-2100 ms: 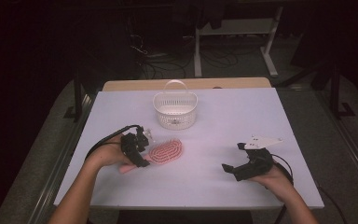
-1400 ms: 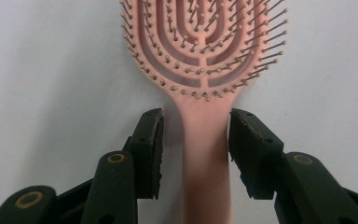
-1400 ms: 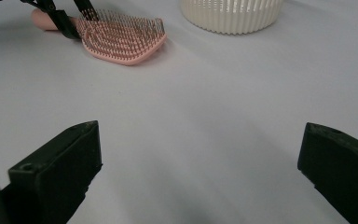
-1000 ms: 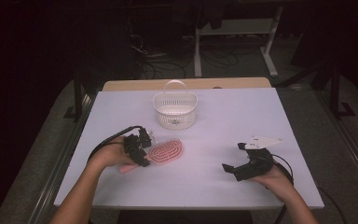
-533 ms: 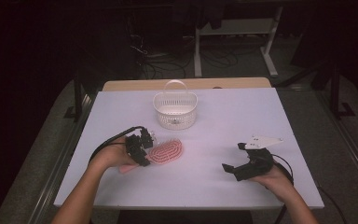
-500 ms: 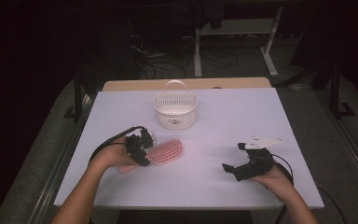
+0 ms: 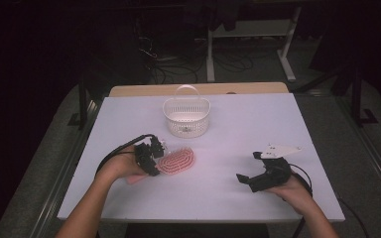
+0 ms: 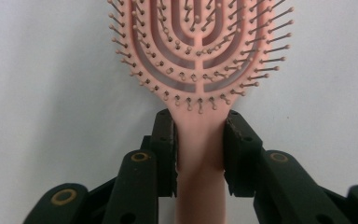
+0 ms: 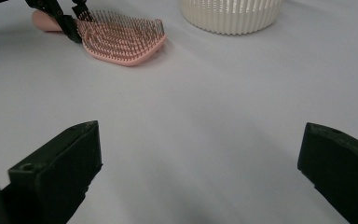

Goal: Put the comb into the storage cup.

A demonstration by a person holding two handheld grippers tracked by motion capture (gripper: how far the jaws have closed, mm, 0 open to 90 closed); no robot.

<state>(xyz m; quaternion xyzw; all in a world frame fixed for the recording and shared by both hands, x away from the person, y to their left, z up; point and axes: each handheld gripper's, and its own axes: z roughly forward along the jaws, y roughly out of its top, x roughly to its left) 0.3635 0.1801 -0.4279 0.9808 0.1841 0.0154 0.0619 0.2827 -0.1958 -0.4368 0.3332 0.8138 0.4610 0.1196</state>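
The left gripper (image 8: pixel 199 156) is clamping the pink hairbrush (image 8: pixel 196 60) at the neck, where the handle meets the bristled head; both pads are pressing flat on either side of the handle. Gripping there, close to the head, is likely giving control over the heavier end and keeping the brush from swinging once raised. The brush is lying bristles-up on the white table (image 7: pixel 238 129), with the head pointing toward 1 o'clock from the left gripper (image 7: pixel 146 157) in the high view, and the white basket (image 7: pixel 186 116) is standing farther off in that direction, near but apart. That line suggests the basket is the intended destination, though this is a judgement.

The right gripper (image 9: pixel 200 172) is resting with its jaws spread wide and holding nothing, parked at about 3 o'clock from the brush, well apart, presumably keeping out of the way.

Limits of observation: the handle's butt end is running out of the left gripper view at the bottom, and in the high view it is largely covered by the hand. Whether the brush is lifting off the table cannot be told. The basket's interior is too small to inspect.
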